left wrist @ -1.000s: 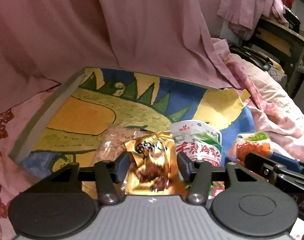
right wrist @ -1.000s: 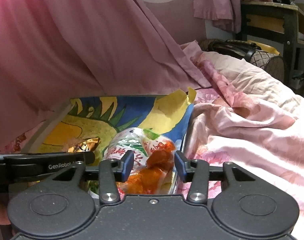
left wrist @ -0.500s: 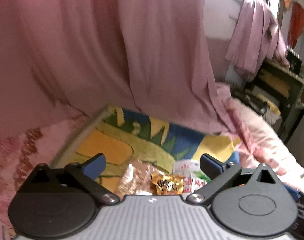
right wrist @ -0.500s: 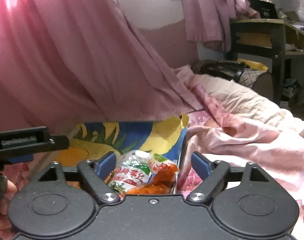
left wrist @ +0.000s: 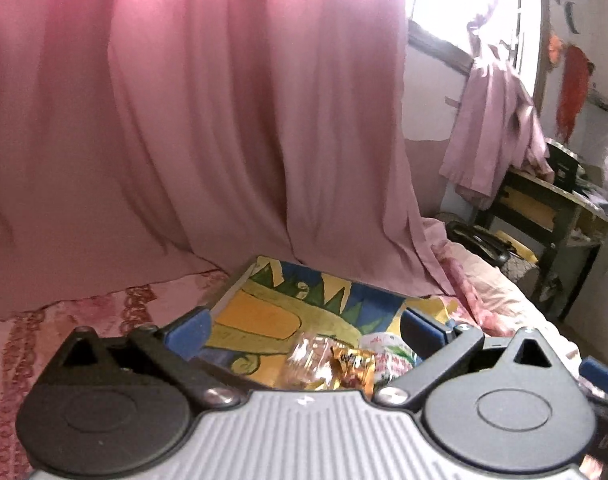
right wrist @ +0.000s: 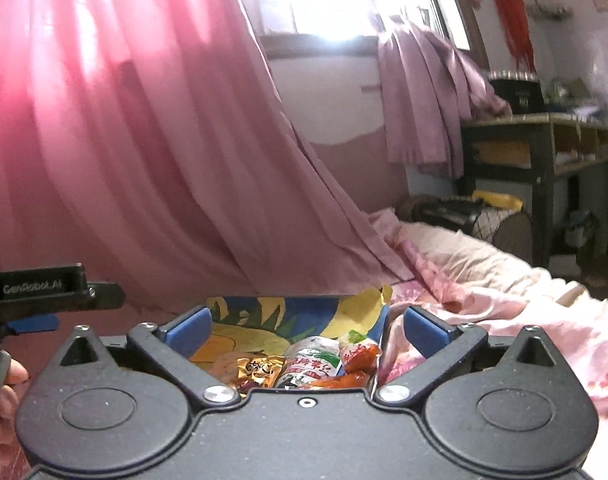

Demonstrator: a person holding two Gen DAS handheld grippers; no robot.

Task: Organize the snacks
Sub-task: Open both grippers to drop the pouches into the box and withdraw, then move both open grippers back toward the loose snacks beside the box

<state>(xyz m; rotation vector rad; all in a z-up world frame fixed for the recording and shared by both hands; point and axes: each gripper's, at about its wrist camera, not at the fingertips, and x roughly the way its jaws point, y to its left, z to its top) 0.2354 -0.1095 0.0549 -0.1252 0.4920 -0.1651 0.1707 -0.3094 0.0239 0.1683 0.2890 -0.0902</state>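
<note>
The left hand-held gripper (left wrist: 302, 326) has its blue pads spread wide with nothing between them. The right hand-held gripper (right wrist: 306, 326) is still opening and is also empty.

Below and beyond both, the snacks lie in a tray (right wrist: 224, 304) painted with a yellow and green dinosaur. From left to right they are a clear packet (left wrist: 306, 364), a gold packet (right wrist: 260, 370), a white and green packet (right wrist: 310, 362) with red Chinese characters, and an orange-red packet (right wrist: 358, 360) at the tray's right edge.

The tray sits on a bed with a pink floral quilt (right wrist: 504, 312). A pink curtain (right wrist: 124, 140) hangs behind it, and a dark desk (right wrist: 544, 152) stands far right. "GenRobot.AI" is printed on the left tool's side.
</note>
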